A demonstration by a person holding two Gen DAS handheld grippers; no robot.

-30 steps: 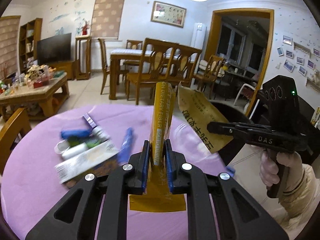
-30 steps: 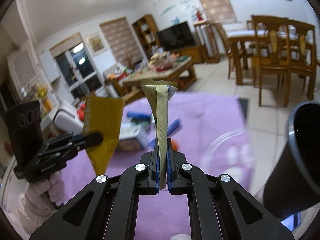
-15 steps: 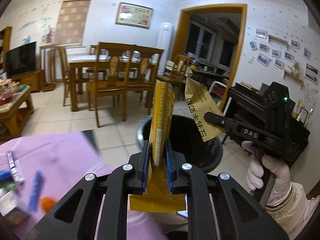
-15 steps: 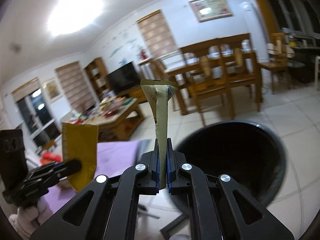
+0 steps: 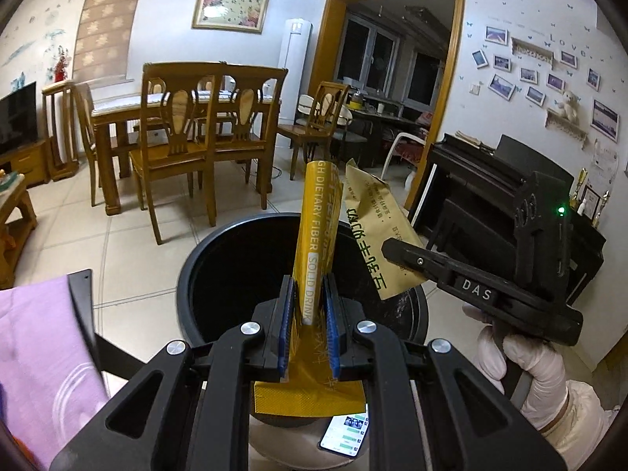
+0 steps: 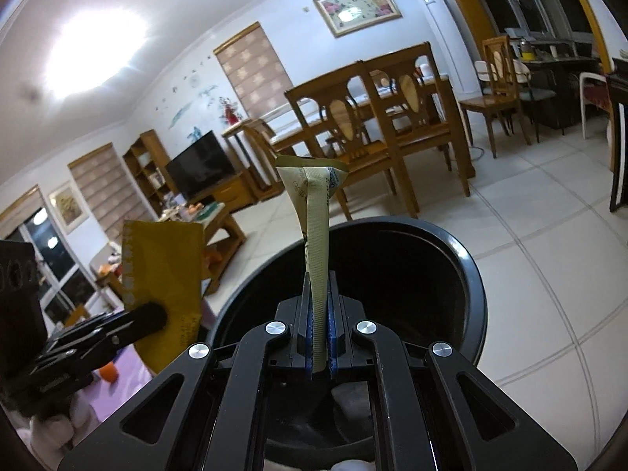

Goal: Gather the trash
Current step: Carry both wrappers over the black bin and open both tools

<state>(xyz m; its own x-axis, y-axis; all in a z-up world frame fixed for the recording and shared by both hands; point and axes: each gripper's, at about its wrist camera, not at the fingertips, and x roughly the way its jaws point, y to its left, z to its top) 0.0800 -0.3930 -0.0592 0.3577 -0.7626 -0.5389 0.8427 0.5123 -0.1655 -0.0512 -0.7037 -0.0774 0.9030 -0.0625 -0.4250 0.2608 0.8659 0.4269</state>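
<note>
Both grippers had swung from the purple table to the black bin (image 5: 219, 251), left gripper (image 5: 308, 322) clamped on the yellow sachet (image 5: 314, 243), right gripper (image 6: 320, 329) on the tan packet (image 6: 316, 212), each at twelve o'clock, seemingly awaiting release.

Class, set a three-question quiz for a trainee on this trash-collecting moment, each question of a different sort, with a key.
1. True or false: the left hand-held gripper is open and holds nothing.
2. Multiple choice: what lies just beyond both grippers? A) a sink B) the black bin C) a drawer
3. Short answer: what does the right hand-held gripper hold, and how does it stand?

Key
1. False: it is shut on the yellow packet.
2. B.
3. The pale gold sachet, pinched at its lower end and sticking up between the jaws, in front of the bin's opening.
</note>
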